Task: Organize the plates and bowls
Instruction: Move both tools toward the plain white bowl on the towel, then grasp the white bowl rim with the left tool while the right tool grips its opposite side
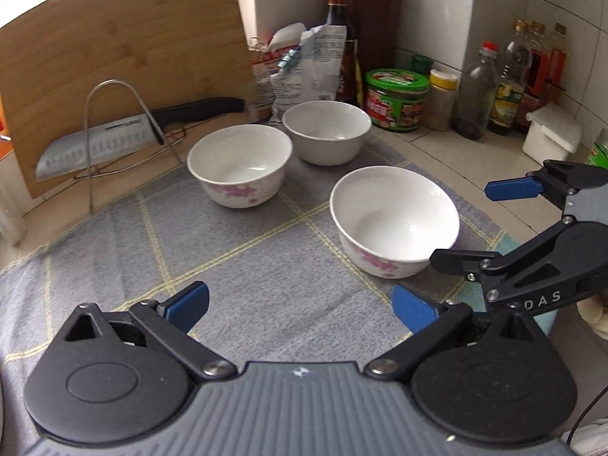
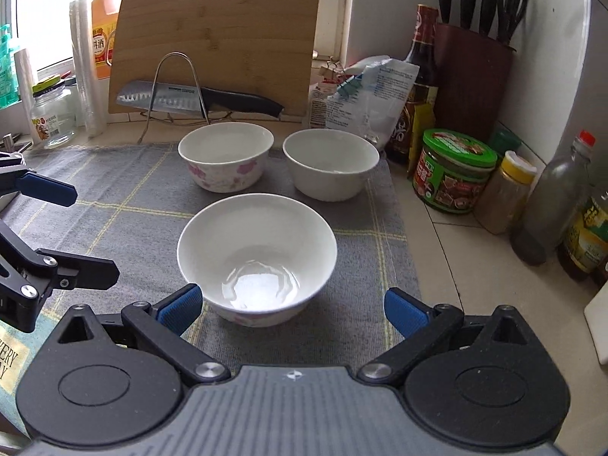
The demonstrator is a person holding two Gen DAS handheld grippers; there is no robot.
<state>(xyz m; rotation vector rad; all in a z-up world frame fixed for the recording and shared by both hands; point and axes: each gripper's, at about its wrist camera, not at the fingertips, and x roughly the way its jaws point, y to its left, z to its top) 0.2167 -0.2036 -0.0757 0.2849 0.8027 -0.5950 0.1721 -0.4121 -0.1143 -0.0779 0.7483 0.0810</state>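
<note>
Three white bowls stand upright on a grey checked mat (image 2: 114, 197). The nearest one, a pink-flowered bowl (image 2: 256, 254) (image 1: 393, 216), sits just ahead of my right gripper (image 2: 292, 307), which is open with its blue pads on either side of the bowl's near wall; I cannot tell if they touch. Behind it are a second flowered bowl (image 2: 226, 154) (image 1: 239, 163) and a plain white bowl (image 2: 330, 163) (image 1: 326, 129). My left gripper (image 1: 302, 304) is open over bare mat, left of the near bowl. Each gripper shows in the other's view: right gripper (image 1: 478, 224), left gripper (image 2: 72, 228).
A knife (image 2: 178, 97) rests on a wire rack in front of a leaning wooden cutting board (image 2: 220, 30). Bags (image 2: 364, 91), a green-lidded jar (image 2: 454, 171), sauce bottles (image 2: 551, 197) and a knife block (image 2: 471, 87) crowd the back right corner. A glass jar (image 2: 51, 114) stands far left.
</note>
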